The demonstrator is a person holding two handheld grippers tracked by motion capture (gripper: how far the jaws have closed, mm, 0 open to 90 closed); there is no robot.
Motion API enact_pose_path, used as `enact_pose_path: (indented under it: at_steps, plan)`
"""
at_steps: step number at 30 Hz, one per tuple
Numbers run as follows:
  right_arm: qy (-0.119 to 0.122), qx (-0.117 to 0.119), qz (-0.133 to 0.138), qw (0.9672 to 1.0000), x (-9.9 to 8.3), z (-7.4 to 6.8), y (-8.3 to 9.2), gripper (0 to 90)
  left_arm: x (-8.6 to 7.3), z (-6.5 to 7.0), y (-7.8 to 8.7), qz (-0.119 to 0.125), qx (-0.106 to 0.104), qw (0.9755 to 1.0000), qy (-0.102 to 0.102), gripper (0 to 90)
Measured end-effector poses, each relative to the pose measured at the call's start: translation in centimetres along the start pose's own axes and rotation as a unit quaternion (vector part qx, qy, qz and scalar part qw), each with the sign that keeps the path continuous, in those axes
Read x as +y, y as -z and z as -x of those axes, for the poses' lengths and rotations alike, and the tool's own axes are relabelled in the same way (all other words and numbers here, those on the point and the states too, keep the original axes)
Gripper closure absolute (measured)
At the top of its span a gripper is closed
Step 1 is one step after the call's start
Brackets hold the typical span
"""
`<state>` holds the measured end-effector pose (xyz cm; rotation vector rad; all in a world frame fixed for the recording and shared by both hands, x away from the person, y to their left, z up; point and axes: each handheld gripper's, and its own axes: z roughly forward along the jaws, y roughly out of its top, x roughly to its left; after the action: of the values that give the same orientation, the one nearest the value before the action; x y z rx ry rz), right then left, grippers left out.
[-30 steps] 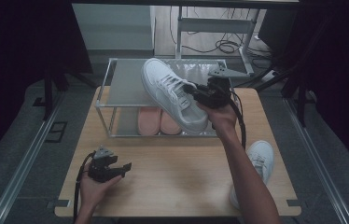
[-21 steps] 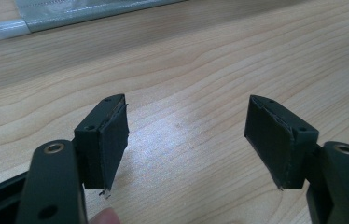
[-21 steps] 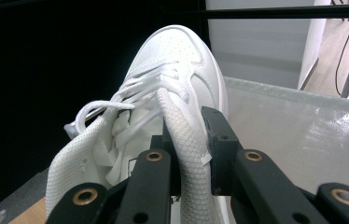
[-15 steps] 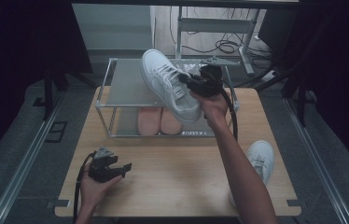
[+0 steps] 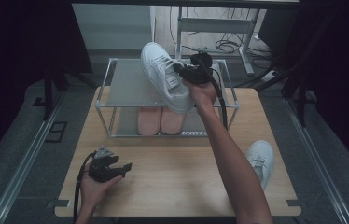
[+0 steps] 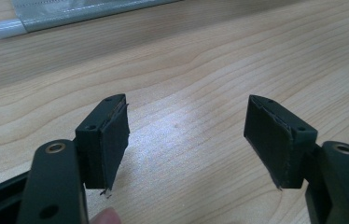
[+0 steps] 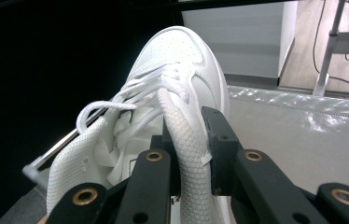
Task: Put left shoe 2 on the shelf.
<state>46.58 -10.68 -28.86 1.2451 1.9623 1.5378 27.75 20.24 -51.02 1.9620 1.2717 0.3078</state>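
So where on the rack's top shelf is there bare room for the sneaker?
The top shelf is bare left of the held white sneaker. The table is free between the left tool and the second sneaker. The lower shelf is crowded by pink slippers.

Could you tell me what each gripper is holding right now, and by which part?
The right gripper is clamped on the white sneaker by its padded collar edge. The left gripper stands open and holds nothing.

1. Left gripper (image 5: 125, 166): black body, black cable (image 5: 77, 186) trailing from it, grey three-cornered plate (image 5: 102, 153) on top.
2. Its jaw arms are matt black with brass-coloured rivets (image 6: 55, 148); flat black pads (image 6: 115, 142) frayed at the edges.
3. Right gripper (image 5: 179, 70): black, black cable (image 5: 221, 100); brass-ringed rivets (image 7: 154, 156) on its links.
4. Forearms bare, no sleeves visible.
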Motion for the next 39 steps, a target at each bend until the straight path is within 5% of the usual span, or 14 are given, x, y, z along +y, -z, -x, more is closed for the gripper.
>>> enact_pose_path:
  at_steps: [11, 22, 31, 39]
  plan:
    - [-0.034, -0.016, -0.019, 0.9991, 1.6, 0.2, -4.3, 81.1, 0.0, 0.0, -0.1, 0.0, -0.004, 1.0, 0.002, 31.2]
    - [-0.04, -0.055, -0.037, 0.997, 1.7, 0.9, -7.4, 80.6, 0.0, 0.1, -0.4, -0.001, -0.007, 1.0, -0.002, 31.3]
    - [-0.046, -0.071, -0.047, 0.9953, 1.5, 1.4, -7.9, 79.1, 0.0, 0.4, -0.4, -0.002, -0.008, 1.0, -0.005, 31.2]
    - [-0.036, -0.066, -0.03, 0.9967, 1.9, 1.8, -7.4, 62.5, 0.0, 0.4, -0.4, -0.001, -0.008, 1.0, -0.005, 31.2]
